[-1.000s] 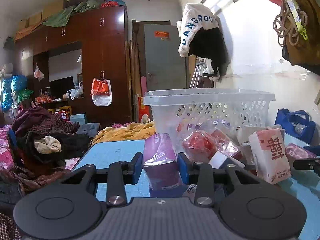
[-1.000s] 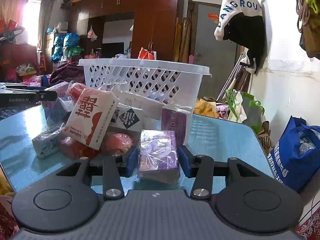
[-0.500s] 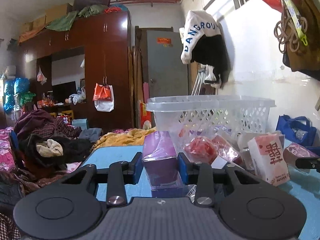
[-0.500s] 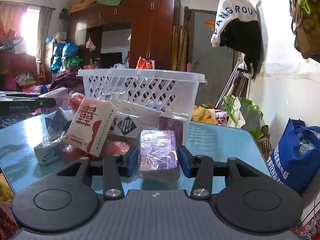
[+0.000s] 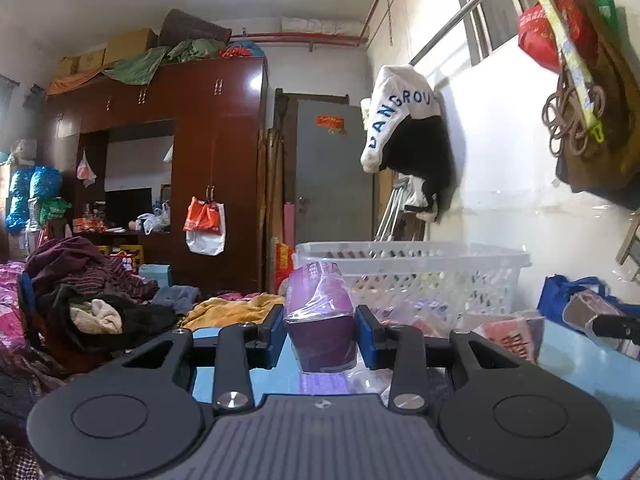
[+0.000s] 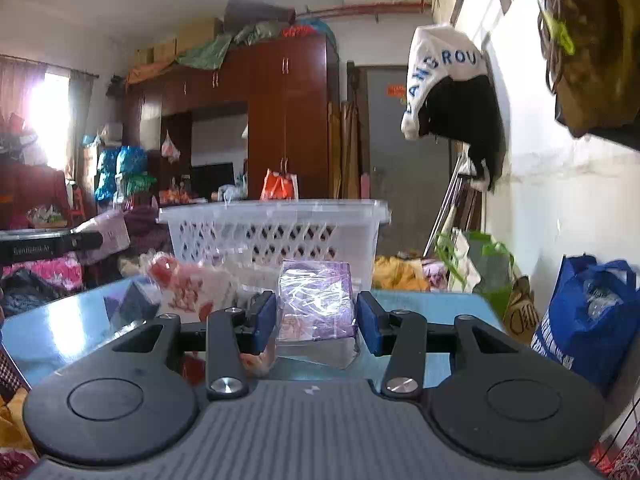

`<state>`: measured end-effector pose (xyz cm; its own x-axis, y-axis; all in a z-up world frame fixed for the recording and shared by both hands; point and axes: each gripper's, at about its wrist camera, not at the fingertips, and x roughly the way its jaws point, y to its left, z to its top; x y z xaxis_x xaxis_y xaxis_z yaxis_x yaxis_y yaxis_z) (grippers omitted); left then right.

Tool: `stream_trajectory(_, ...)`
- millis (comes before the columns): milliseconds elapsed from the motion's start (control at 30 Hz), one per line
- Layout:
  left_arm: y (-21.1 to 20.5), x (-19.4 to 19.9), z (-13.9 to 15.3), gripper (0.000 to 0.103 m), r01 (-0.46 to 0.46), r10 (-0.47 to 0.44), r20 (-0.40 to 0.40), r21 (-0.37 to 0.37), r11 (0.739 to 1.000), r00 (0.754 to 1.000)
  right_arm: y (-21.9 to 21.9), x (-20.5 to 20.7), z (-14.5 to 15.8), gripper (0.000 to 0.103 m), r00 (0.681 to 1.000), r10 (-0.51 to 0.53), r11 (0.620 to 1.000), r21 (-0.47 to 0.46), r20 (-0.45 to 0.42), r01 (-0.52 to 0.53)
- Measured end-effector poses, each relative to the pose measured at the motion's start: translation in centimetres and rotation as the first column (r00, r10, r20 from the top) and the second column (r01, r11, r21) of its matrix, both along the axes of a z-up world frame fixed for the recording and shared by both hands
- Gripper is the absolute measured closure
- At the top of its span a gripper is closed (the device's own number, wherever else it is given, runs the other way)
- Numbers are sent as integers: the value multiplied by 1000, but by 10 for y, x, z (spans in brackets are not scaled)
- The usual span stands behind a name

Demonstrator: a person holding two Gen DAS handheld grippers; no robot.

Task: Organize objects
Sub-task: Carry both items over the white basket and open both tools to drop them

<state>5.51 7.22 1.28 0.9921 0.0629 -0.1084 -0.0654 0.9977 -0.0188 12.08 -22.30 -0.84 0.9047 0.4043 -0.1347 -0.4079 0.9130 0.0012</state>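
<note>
Right claw (image 6: 316, 322) clamped on a purple film-wrapped pack (image 6: 316, 300), lifted clear of the glossy blue surface (image 6: 56, 332). Beyond it, near the surface's far edge, a white lattice basket (image 6: 276, 228); left of the pack, red-and-white packets (image 6: 188, 288) heaped. Left claw (image 6: 48, 242) poking in at left, gripping a pale pack (image 6: 112, 234).
</note>
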Motion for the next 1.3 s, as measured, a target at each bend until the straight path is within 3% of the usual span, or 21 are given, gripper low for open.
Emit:
stream_trajectory(267,-9,-5,15,62,23,-23,41,1,1000,999,-4,-1,18,55,996,87,993,75,-13,-86)
stream_trajectory(533,-16,10,38,62,78,-78,45,4,997,996,11,7,45,55,997,61,997,40,48,-63)
stream_trajectory(733,-21,34,67,62,84,-84,45,10,996,995,26,42,69,55,999,-31,999,9,29,31)
stream_trajectory(867,-24,64,91,62,66,-66,18,28,997,998,47,78,89,55,996,-54,996,-74,65,59)
stream_trajectory(1000,-24,104,109,62,43,-42,-17,44,998,999,57,125,99,55,1000,-22,996,-83,-10,21)
stream_trajectory(1033,-23,118,112,62,45,-43,-55,35,998,998,59,135,99,55,999,-21,996,-83,-35,18)
stream_trajectory(1167,-18,155,105,62,70,-72,-176,-14,997,982,70,163,89,55,994,-70,986,-159,-79,57)
stream_trajectory(1300,-20,172,89,60,82,-82,-224,-12,997,971,71,165,81,55,995,-52,985,-166,-82,37)
